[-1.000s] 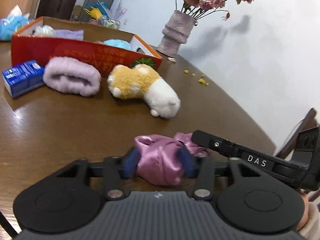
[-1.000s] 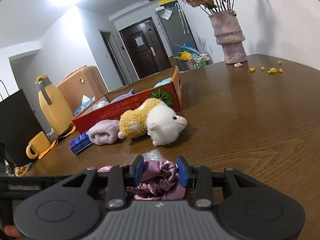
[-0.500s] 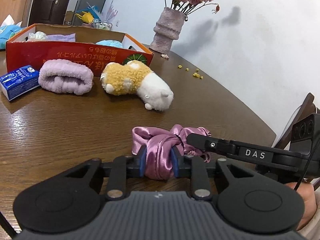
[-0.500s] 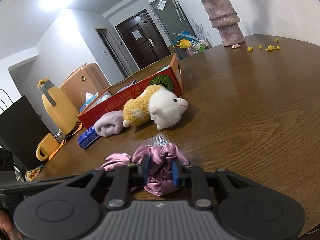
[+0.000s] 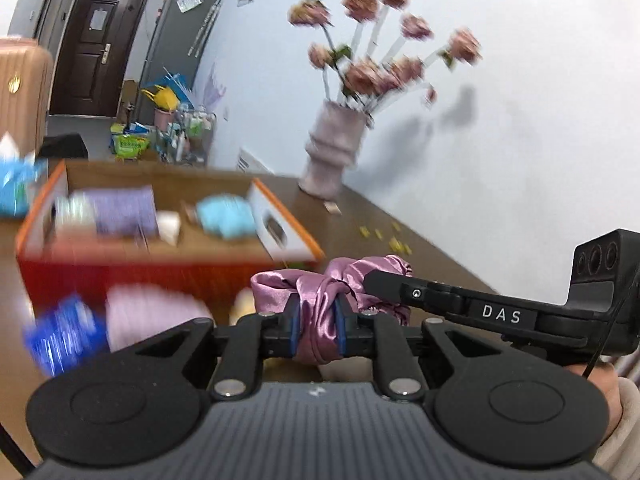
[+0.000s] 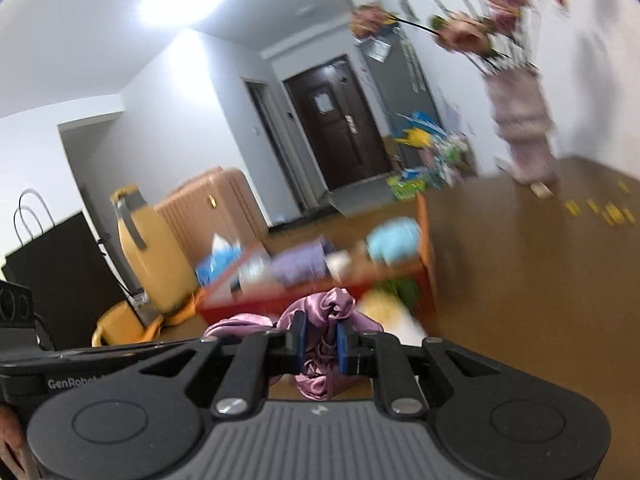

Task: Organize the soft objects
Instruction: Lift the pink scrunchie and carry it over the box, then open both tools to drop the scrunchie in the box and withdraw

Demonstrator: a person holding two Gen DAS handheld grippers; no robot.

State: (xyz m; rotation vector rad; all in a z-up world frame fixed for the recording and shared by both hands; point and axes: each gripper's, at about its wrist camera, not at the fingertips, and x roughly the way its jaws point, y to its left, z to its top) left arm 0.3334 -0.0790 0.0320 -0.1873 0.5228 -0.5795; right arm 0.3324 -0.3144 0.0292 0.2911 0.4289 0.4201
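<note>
A pink satin scrunchie (image 5: pixel 276 284) hangs in the air between both grippers, above the table. My left gripper (image 5: pixel 316 316) has its blue pads pressed on one bunched part, its jaws still closing. My right gripper (image 6: pixel 322 342) is shut on another part of the scrunchie (image 6: pixel 336 304). A finger of the right gripper (image 5: pixel 400 288) reaches in from the right in the left wrist view. Ahead stands the open red cardboard box (image 5: pixel 160 264) with a lilac cloth (image 5: pixel 124 212) and a light blue soft item (image 5: pixel 224 216) inside. A lilac headband (image 5: pixel 152 312) and a yellow-white plush (image 6: pixel 384 304) lie before the box.
A blue tissue pack (image 5: pixel 60 332) lies left of the headband. A pink vase (image 5: pixel 332 152) with flowers stands at the table's far side by the wall, yellow crumbs (image 5: pixel 396 240) near it. A yellow thermos (image 6: pixel 148 256), a yellow mug (image 6: pixel 116 324) and a black bag (image 6: pixel 52 264) are on the left.
Both grippers closed on the scrunchie and lifted it off the table toward the box. The background is now motion-blurred and the box's inside shows.
</note>
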